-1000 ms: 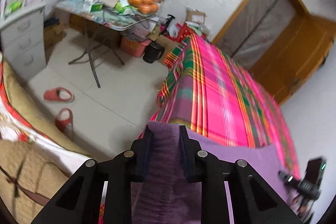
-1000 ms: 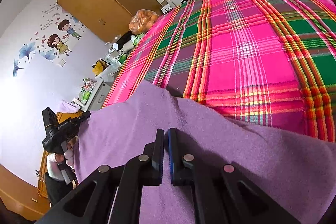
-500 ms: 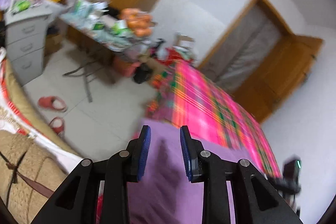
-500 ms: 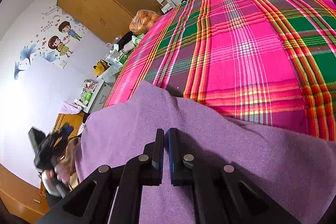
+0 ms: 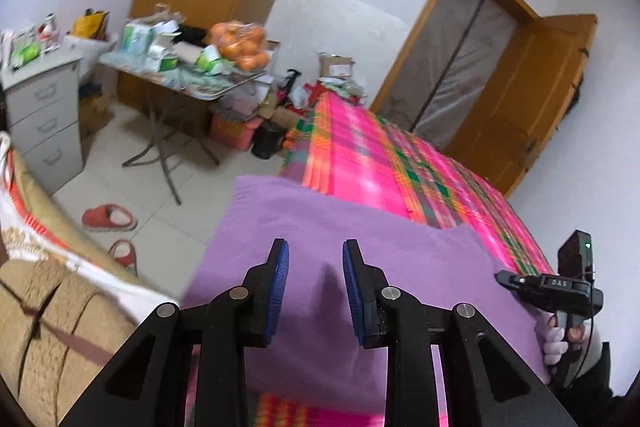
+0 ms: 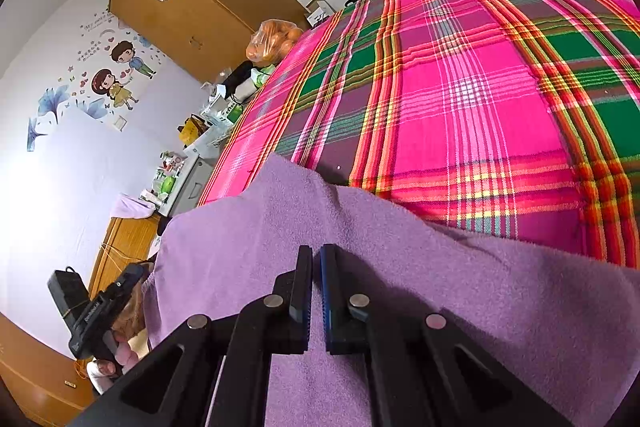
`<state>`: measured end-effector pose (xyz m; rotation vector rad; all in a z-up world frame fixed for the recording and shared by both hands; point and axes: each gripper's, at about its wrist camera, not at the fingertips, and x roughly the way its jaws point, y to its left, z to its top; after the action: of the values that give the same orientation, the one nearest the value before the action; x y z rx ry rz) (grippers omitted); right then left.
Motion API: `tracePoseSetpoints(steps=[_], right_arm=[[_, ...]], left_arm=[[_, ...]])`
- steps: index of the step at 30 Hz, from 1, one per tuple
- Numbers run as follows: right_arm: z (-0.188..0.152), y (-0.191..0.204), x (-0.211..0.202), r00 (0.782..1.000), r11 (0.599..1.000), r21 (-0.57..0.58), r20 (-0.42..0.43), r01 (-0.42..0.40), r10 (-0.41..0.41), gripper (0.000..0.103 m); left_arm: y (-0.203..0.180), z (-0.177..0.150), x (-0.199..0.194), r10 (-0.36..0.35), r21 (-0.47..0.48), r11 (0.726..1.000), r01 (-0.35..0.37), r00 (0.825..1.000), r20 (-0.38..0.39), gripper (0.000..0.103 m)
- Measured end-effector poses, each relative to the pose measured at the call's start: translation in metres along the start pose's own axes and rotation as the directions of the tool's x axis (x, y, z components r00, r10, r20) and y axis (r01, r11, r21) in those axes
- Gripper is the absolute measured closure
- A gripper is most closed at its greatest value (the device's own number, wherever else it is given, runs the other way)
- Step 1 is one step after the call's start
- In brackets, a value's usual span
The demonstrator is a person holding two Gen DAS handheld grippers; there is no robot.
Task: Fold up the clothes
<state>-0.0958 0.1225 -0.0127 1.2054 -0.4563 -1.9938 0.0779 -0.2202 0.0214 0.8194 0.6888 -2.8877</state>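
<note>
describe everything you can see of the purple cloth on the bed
The purple cloth is a plain lilac piece with a fuzzy, towel-like nap and no visible print. It lies spread across the near end of the plaid bed cover, mostly flat, with a soft ridge running toward its far corner. Its left edge lies at the side of the bed, above the tiled floor. The left gripper hovers open above it, holding nothing. The right gripper is closed with the fabric pinched between its pads.
</note>
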Motion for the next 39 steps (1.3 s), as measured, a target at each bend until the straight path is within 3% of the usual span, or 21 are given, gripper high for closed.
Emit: tracePoseSetpoints(steps=[5,17,19,21,25,28,33,36,39], right_arm=[[0.000,-0.001,0.000,1.000,1.000,0.007,0.001,-0.005,0.005,0.100],[0.001,-0.004,-0.001,1.000,1.000,0.010,0.002,-0.008,0.008,0.099],[0.001,-0.001,-0.004,1.000,1.000,-0.009,0.008,0.007,-0.007,0.095],[-0.003,0.006,-0.014,0.999,0.999,-0.042,0.023,0.033,-0.032,0.089],[-0.015,0.002,-0.053,0.993,0.992,-0.076,0.072,0.097,-0.092,0.089],[-0.021,-0.015,-0.077,0.982,0.984,-0.060,0.100,0.168,-0.162,0.089],[-0.033,-0.066,-0.120,0.956,0.967,0.061,0.148,0.246,-0.253,0.091],[-0.038,-0.077,-0.146,0.924,0.944,0.086,0.195,0.318,-0.329,0.089],[-0.040,-0.073,-0.154,0.907,0.933,0.071,0.218,0.353,-0.360,0.086]], left_arm=[[-0.009,-0.009,0.031,0.091,0.047,0.995,-0.086,0.989,-0.116,0.075],[-0.045,-0.003,0.032,0.074,0.092,0.994,-0.066,0.994,-0.085,0.074],[-0.054,-0.004,0.036,0.063,0.103,0.993,-0.053,0.994,-0.093,0.074],[-0.060,-0.006,0.040,0.058,0.113,0.993,-0.046,0.993,-0.104,0.074],[-0.067,-0.009,0.046,0.063,0.130,0.990,-0.048,0.991,-0.120,0.074],[-0.070,-0.010,0.048,0.078,0.139,0.988,-0.061,0.990,-0.121,0.074],[-0.074,-0.011,0.050,0.103,0.154,0.984,-0.084,0.987,-0.122,0.074],[-0.077,-0.012,0.052,0.118,0.163,0.982,-0.097,0.985,-0.123,0.074],[-0.080,-0.011,0.051,0.141,0.172,0.978,-0.121,0.983,-0.114,0.074]])
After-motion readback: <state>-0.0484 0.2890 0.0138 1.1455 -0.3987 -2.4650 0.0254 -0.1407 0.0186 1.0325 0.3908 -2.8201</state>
